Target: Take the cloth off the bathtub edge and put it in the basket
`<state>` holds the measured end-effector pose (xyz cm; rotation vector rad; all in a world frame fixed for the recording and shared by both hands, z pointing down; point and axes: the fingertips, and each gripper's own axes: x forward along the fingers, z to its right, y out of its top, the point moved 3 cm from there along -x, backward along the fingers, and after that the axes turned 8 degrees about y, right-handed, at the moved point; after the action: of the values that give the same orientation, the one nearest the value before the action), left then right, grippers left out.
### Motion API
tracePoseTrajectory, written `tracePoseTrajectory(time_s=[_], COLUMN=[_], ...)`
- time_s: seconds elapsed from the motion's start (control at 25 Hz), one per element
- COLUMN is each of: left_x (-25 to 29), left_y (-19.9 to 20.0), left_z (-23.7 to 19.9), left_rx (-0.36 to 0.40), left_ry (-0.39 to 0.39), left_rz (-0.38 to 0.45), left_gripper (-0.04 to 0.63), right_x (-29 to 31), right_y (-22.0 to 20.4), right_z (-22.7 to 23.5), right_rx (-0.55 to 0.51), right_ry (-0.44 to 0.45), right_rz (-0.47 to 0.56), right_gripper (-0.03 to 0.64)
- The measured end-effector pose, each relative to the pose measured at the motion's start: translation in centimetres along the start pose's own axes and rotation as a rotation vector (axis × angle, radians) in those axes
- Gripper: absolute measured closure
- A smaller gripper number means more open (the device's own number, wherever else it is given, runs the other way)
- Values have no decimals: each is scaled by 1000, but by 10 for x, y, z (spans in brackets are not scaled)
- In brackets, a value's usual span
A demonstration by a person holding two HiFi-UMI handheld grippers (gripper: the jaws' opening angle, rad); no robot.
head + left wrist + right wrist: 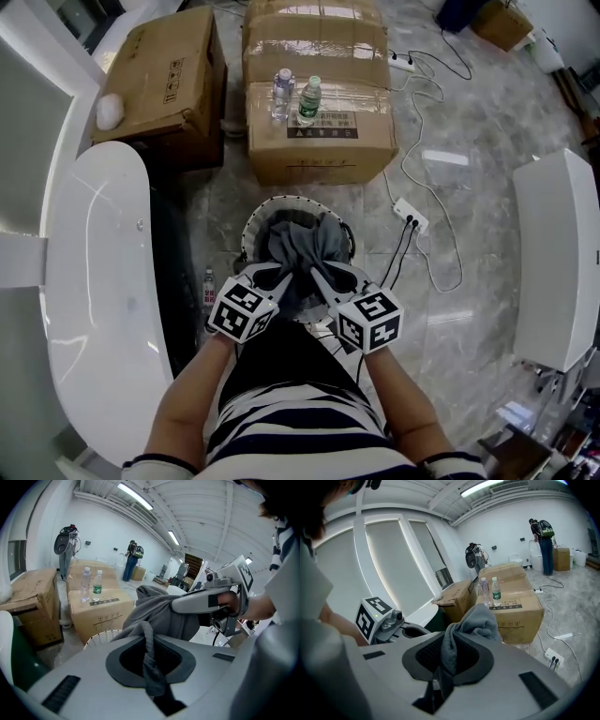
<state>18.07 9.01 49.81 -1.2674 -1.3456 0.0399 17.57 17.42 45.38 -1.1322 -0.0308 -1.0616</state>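
A grey cloth (300,246) hangs bunched over the round white basket (298,201), which stands on the floor in front of me. Both grippers hold the cloth from the near side, close together. My left gripper (281,274) is shut on a fold of it; in the left gripper view a strip of cloth (151,660) runs down between the jaws. My right gripper (317,274) is shut on another fold, and the cloth (474,620) bulges up past its jaws. The basket rim (100,637) shows just below the cloth in the left gripper view.
The white bathtub (103,281) runs along the left. Two cardboard boxes (319,94) stand beyond the basket, with two bottles (308,101) on the larger. A power strip (411,216) and cables lie on the floor to the right. A white unit (558,262) stands at far right.
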Motion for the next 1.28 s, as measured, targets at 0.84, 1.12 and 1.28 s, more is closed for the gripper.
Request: tracePoseTrajectory(time_s=[0.84, 1.12, 1.28], left_x=[68, 80, 84], left_y=[-131, -149, -152], left_z=[-21, -19, -15], left_rx=[-94, -75, -61], left_ry=[-9, 11, 8], left_rz=[-318, -382, -400], left_gripper=[554, 554, 552], right_x=[62, 64, 62], right_y=[-126, -146, -152], right_z=[41, 47, 52], right_rx=[91, 99, 97], right_ry=[-50, -89, -130], right_rz=[-264, -326, -347], right_gripper=[555, 555, 545])
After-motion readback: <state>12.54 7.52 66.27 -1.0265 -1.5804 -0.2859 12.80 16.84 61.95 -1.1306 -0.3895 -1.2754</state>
